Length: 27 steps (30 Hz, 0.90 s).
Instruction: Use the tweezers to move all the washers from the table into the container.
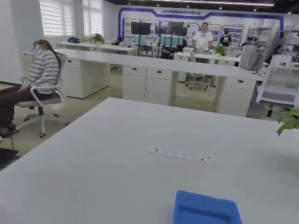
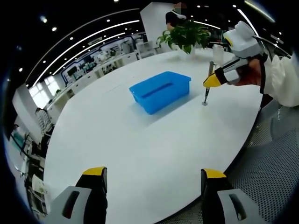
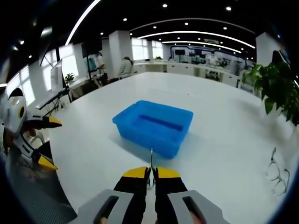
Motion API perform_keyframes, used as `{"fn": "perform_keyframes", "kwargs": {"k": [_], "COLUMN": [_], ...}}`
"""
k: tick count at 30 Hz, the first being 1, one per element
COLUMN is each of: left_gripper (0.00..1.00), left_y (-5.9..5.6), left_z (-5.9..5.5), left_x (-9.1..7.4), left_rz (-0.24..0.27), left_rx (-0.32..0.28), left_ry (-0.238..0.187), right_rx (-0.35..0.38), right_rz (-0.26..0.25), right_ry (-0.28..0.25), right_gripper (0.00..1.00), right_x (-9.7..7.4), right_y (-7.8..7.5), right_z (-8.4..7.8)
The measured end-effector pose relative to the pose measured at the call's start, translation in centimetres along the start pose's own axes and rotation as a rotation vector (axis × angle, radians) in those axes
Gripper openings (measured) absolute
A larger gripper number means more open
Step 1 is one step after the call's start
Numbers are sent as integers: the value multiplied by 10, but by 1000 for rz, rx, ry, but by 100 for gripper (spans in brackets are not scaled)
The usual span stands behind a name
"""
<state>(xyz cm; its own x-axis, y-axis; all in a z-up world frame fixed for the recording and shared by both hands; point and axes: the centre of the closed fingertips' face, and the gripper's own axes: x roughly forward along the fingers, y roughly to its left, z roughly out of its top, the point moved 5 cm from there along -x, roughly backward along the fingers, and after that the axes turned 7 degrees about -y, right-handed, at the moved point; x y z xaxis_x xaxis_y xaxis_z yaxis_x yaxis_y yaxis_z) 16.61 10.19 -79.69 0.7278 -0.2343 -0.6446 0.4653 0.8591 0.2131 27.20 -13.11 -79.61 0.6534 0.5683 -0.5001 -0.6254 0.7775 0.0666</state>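
A blue plastic container sits on the white table at the head view's bottom edge. In the left gripper view the container lies ahead, and my left gripper is open wide with nothing between its jaws. Beyond it, my right gripper holds metal tweezers upright, tips down on the table right of the container. In the right gripper view my right gripper is shut on the tweezers, which point toward the container. The left gripper stands open at the left. Washers are too small to make out.
A power strip is set into the table's middle. Eyeglasses lie on the table to the right, near a potted plant. A seated person and desks stand beyond the table's far edge.
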Motion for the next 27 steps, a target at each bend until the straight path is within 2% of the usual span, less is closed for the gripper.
{"fn": "perform_keyframes", "kwargs": {"k": [10,27], "left_gripper": [84,84], "left_y": [0,2], "left_z": [1,3], "left_x": [0,-2], "left_rz": [-2,11], "left_rx": [0,-11], "left_ry": [-5,-25], "right_rx": [12,12], "right_rz": [0,5], "right_ry": [-22,-31], "right_gripper": [1,1], "right_x": [-5,-13], "right_y": [-2,-4], "right_z": [12,34]}}
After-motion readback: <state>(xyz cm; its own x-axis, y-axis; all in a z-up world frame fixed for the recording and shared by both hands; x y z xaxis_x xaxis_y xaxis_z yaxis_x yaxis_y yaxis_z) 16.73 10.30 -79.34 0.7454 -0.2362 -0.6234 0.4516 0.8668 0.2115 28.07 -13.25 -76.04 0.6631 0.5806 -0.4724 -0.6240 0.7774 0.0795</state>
